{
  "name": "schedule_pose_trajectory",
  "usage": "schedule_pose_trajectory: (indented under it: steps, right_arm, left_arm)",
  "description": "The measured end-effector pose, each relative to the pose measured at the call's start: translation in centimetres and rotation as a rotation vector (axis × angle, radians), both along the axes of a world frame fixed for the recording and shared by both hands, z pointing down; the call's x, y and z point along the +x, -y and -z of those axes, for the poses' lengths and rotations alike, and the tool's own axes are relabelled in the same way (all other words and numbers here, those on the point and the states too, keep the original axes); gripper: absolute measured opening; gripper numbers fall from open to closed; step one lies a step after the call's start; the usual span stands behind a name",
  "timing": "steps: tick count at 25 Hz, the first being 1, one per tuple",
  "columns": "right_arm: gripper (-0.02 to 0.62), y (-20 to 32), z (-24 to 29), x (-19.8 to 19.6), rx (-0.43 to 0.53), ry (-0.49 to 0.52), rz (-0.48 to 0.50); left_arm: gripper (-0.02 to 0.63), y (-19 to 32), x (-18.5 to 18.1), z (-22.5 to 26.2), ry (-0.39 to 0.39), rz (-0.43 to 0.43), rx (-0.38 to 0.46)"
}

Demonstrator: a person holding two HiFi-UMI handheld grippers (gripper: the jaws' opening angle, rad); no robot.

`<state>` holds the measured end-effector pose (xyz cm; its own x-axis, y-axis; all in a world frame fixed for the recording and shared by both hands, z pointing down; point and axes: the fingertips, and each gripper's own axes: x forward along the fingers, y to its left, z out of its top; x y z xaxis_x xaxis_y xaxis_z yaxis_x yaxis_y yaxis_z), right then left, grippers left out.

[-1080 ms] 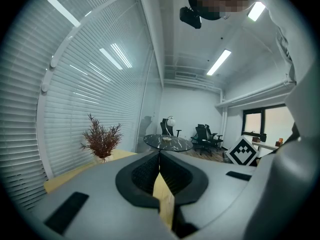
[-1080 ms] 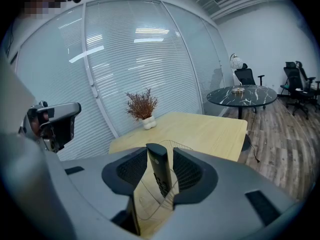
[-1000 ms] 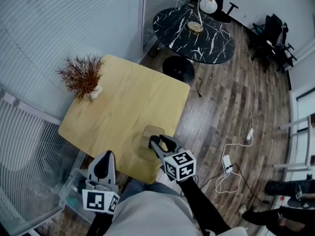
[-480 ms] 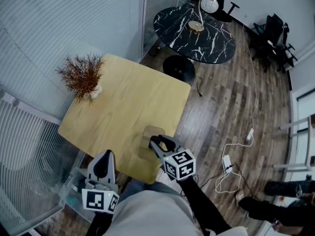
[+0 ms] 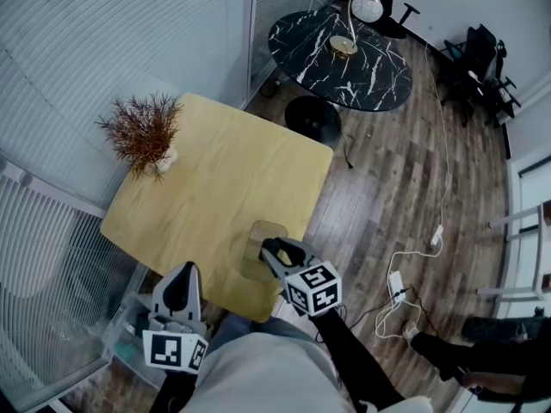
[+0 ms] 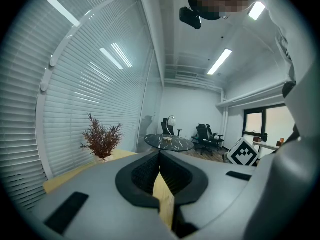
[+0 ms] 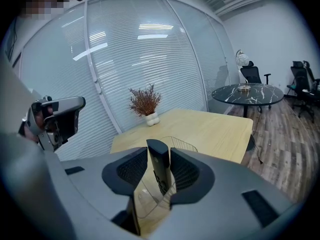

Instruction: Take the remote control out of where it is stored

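A slim black remote control (image 7: 160,167) stands upright between the jaws of my right gripper (image 7: 159,160), which is shut on it. The remote's lower end sits in a clear wire-mesh holder (image 7: 176,146) on the yellow wooden table (image 7: 210,129). In the head view that holder (image 5: 261,249) is near the table's front edge, with the right gripper (image 5: 277,256) at its right side and the remote hidden by the jaws. My left gripper (image 5: 180,292) hangs below the table's near edge, off its left corner; its jaws are shut with nothing between them (image 6: 159,171).
A dried reddish plant in a white pot (image 5: 145,136) stands at the table's left edge. Slatted blinds (image 5: 103,33) line the left wall. A round black marble table (image 5: 340,48) with a lamp and office chairs (image 5: 473,58) lie beyond. Cables (image 5: 405,282) trail on the wooden floor.
Both grippers hold still. Only a person's feet at the lower right floor have shifted leftward.
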<state>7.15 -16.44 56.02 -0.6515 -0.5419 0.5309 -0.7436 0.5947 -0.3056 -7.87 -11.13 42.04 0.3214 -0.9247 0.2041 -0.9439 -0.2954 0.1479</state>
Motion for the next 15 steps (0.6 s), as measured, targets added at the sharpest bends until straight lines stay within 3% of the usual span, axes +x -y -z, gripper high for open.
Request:
schedule_pose_trajectory:
  steps: [15]
  right_arm:
    - [0.121, -0.16, -0.16, 0.22, 0.008, -0.002, 0.023]
  left_arm:
    - [0.008, -0.01, 0.34, 0.11, 0.001, 0.007, 0.006]
